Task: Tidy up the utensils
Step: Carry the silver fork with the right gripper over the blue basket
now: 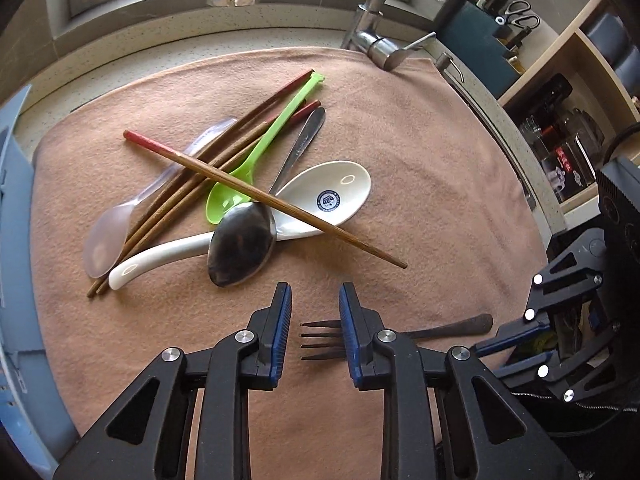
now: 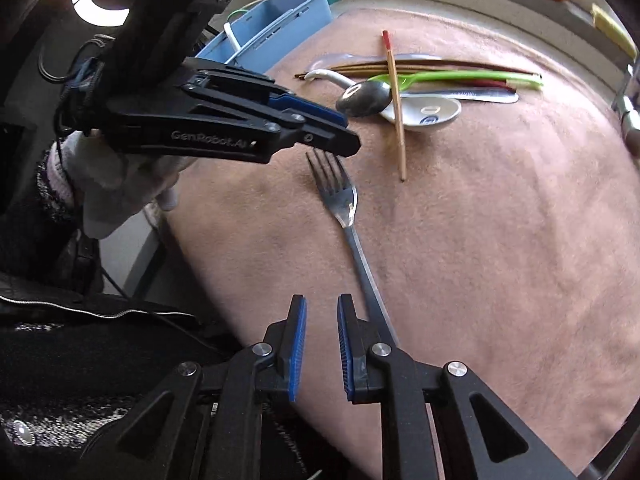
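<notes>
Only the right wrist view shows the blue tray (image 2: 280, 20) beyond the fork (image 2: 340, 196); both the left gripper (image 1: 315, 312) and right gripper (image 2: 322, 320) stand slightly parted, empty, spoon pile (image 1: 240, 208) beyond.

The tan cloth (image 2: 500, 240) lay bare to the right of the fork (image 2: 340, 196), leaving open passage there. The tangled pile of spoons and chopsticks (image 1: 224, 192) blocked the far centre, one chopstick (image 1: 280, 200) jutting toward the fork. A blue tray (image 2: 280, 20) bounded the cloth's left edge.
</notes>
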Tool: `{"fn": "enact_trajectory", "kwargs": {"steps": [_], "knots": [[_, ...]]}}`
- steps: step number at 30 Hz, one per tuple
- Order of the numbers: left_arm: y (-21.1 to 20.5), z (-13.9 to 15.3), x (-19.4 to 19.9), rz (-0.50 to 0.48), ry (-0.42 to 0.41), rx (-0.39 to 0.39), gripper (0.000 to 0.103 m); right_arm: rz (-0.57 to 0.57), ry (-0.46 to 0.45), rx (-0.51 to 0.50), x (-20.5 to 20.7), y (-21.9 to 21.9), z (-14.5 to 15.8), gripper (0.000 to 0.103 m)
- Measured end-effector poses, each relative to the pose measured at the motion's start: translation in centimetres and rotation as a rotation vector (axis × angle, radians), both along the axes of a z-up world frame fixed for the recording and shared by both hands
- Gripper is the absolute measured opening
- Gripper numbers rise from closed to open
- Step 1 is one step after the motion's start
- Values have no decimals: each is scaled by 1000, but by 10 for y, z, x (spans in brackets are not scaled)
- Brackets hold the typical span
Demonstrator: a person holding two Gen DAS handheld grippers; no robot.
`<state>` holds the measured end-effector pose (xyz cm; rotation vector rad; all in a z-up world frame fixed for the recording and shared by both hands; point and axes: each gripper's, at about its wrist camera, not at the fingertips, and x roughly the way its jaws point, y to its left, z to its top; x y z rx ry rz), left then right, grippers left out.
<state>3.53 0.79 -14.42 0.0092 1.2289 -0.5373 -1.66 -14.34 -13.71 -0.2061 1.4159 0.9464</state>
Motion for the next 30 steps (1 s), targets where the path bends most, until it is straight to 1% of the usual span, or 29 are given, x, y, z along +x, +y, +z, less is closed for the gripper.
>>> {"fn": "enact_trajectory", "kwargs": {"steps": [1, 4, 7, 9, 12, 19, 22, 23, 25, 28, 29, 30], "knots": [[-1, -2, 2, -11, 11, 0, 23, -14, 24, -2, -10, 7, -9, 15], [-3, -5, 3, -39, 35, 5, 23, -80, 63, -27, -12, 2, -28, 15], [-7, -7, -1, -75, 48, 14, 23, -187, 118, 20, -3, -10, -32, 14], [-7, -8, -5, -90, 56, 17, 23, -238, 104, 30, 5, -20, -28, 14], [-6, -11, -9, -98, 74, 15, 23, -304, 105, 49, 18, -29, -26, 14], [-2, -9, -24, -88, 96, -15, 23, -379, 72, 58, 36, -38, -25, 14], [-5, -9, -32, -79, 102, -32, 23, -430, 68, 82, 43, -43, -28, 15], [-6, -9, -35, -75, 103, -36, 23, -449, 75, 94, 47, -45, -29, 15], [-11, -8, -41, -74, 103, -50, 23, -479, 83, 123, 55, -57, -29, 21], [-17, -4, -47, -72, 99, -70, 23, -534, 96, 173, 63, -67, -30, 25], [-19, -2, -49, -77, 86, -61, 23, -562, 107, 194, 65, -71, -31, 26], [-22, -1, -51, -81, 67, -43, 28, -596, 118, 210, 66, -75, -33, 26]]}}
